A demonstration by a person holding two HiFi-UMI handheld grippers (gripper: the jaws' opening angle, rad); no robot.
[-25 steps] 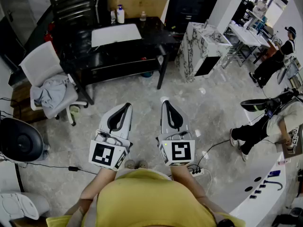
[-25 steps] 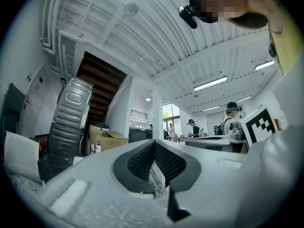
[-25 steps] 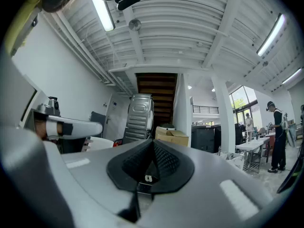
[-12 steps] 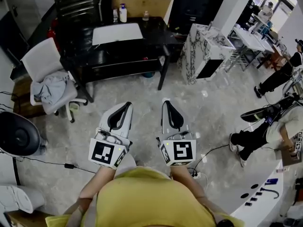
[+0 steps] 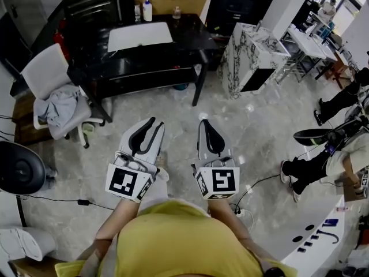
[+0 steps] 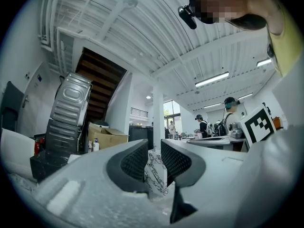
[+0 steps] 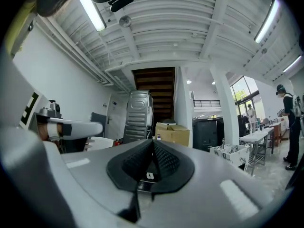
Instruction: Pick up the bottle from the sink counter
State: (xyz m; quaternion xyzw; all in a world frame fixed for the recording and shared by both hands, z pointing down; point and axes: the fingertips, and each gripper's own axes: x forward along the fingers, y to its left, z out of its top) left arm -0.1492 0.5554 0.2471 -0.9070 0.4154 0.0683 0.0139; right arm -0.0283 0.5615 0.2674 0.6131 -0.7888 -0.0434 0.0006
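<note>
Grey L gripper (image 5: 155,123) fingers just opening, empty; R gripper (image 5: 203,123) fingers closed; bottle (image 5: 147,8) tiny, far.

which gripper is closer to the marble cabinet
Right. The right gripper hangs over the floor below-left of the marble cabinet, well short of it. The left gripper, jaws just opened a little with nothing held between them, is farther left.

Black table (image 5: 184,33), black-veined white counter (image 5: 242,62), yellow shirt (image 5: 184,241), apparently grey cloth (image 5: 60,109)
</note>
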